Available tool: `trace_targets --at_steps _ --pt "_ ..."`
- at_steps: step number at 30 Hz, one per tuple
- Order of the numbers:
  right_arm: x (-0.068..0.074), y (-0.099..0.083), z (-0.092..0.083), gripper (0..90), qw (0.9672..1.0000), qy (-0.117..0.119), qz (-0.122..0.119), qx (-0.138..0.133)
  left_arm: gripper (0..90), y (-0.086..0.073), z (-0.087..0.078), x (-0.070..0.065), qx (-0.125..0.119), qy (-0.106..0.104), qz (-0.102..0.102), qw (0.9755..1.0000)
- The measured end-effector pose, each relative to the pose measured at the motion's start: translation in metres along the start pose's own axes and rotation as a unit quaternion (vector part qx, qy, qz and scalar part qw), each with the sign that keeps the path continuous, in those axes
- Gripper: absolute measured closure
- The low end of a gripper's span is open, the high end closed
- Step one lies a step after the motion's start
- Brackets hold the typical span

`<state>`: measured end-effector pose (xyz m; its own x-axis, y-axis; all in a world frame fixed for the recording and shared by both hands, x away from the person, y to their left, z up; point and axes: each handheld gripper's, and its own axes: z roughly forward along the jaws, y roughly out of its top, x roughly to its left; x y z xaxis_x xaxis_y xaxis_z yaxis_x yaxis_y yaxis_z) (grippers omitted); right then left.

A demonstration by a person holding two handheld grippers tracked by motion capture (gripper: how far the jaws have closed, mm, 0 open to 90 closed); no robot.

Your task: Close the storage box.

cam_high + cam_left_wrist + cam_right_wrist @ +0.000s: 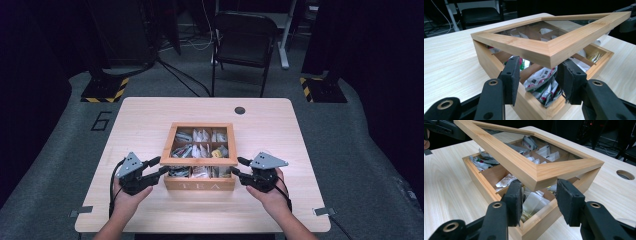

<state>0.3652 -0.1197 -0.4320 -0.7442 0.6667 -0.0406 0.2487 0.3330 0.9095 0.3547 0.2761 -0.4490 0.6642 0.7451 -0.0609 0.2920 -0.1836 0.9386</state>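
A wooden tea box (200, 184) marked TEA stands mid-table, its compartments full of tea bags (541, 80). Its glass-paned lid (200, 161) is tilted up at the front, hinged at the back. My left gripper (159, 166) is open at the lid's front-left corner (549, 56), which sits over and between the pads (511, 75). My right gripper (239, 167) is open at the front-right corner (541, 173) in the same way, one pad (569, 200) on each side. More tea bags (534, 202) lie in the gap under the raised lid.
The light wooden table (145, 120) has a round cable hole (240, 110) at the back right. A black folding chair (245, 35) stands beyond the far edge. Striped stand bases (105, 90) sit on the floor at both far corners.
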Motion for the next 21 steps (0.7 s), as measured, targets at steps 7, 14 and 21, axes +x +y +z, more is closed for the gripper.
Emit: trace_targets --at_steps 7,14,21 --pt "0.002 -0.008 0.002 55.6 0.9999 0.005 0.011 0.004 53.8 -0.009 -0.002 0.000 0.004 -0.002 -0.008 1.0000" --pt "0.004 -0.014 0.002 55.6 0.9998 0.009 0.010 0.013 54.4 -0.015 -0.004 -0.002 0.010 -0.010 -0.005 0.9999" --pt "0.006 -0.017 0.003 55.5 0.9996 0.010 0.008 0.026 54.4 -0.019 -0.003 -0.005 0.022 -0.015 0.000 0.9997"
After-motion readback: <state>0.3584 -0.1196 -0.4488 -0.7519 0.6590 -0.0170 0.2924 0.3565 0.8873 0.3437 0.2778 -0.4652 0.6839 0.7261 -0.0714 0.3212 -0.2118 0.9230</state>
